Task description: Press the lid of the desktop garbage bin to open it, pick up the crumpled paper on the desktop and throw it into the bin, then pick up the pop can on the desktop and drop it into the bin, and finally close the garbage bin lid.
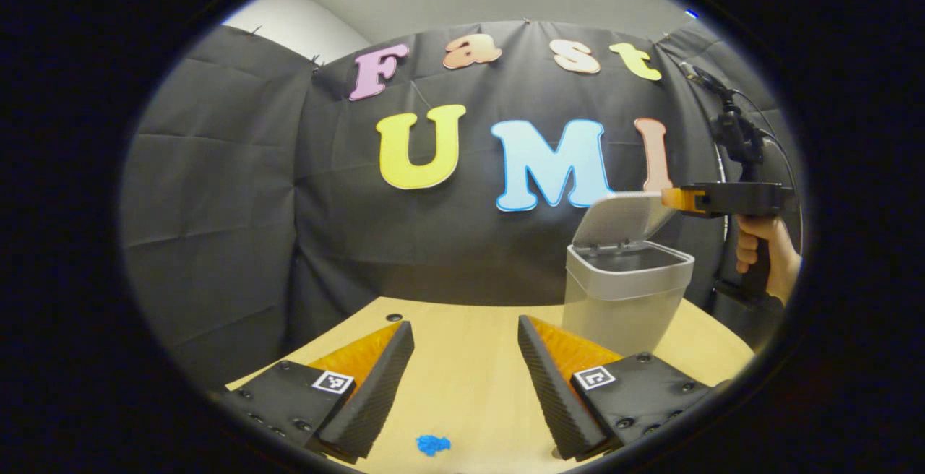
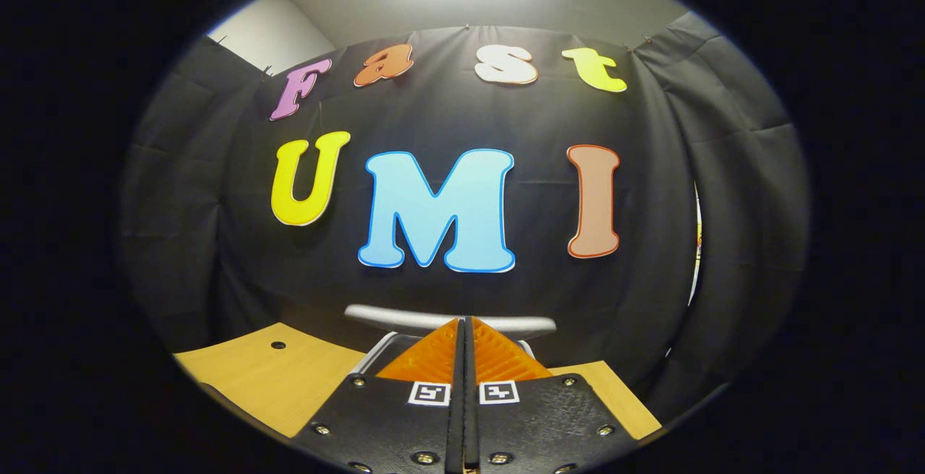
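Two grippers are at work over a pale wooden table (image 1: 462, 358); in the left gripper view the left gripper (image 1: 466, 380) hangs low above the tabletop with its fingers spread wide and nothing between them; a small blue scrap (image 1: 433, 445) lies on the wood just below the gap; a grey bin (image 1: 623, 293) stands on the table to the right of that gripper, its lid (image 1: 623, 217) tilted up and the mouth open; the right gripper (image 1: 676, 199), held by a hand (image 1: 769, 253) at the far right, has its tip touching the raised lid's upper edge; in the right gripper view the right gripper (image 2: 463, 347) has its fingers pressed together with nothing held between them, and the lid's pale rim (image 2: 390, 319) runs across just beyond the tips, though contact cannot be judged there; the crumpled paper and the can cannot be made out.
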The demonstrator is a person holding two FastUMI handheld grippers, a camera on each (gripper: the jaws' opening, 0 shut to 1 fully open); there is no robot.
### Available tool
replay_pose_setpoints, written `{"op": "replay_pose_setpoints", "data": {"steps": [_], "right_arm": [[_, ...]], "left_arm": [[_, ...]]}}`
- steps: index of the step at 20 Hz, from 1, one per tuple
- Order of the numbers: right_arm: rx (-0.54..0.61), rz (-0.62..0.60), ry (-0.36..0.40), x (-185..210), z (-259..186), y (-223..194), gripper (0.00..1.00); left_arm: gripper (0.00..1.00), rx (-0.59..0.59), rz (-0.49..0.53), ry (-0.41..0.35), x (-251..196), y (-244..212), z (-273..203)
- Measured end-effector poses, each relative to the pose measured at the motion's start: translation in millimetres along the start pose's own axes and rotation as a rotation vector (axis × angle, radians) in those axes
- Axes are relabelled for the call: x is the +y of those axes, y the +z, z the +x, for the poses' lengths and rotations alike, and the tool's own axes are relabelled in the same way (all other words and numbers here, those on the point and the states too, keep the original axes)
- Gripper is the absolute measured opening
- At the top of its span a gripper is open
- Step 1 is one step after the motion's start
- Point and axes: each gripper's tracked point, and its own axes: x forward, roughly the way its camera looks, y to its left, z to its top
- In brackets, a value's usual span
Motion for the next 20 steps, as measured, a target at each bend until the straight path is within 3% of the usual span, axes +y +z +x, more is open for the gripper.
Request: {"op": "replay_pose_setpoints", "data": {"steps": [12,18,20], "right_arm": [[0.021,0.007,-0.032,32,-68,-15,0.0],[-0.003,0.021,-0.118,41,-116,-17,0.01],[0.004,0.013,-0.152,41,-131,-20,0.08]], "left_arm": [[0.94,0.052,0.025,-0.072,6,-14,-4],[0.95,0.105,0.079,-0.154,10,-30,-12],[0.96,0.125,0.08,-0.188,6,-38,-15]]}}
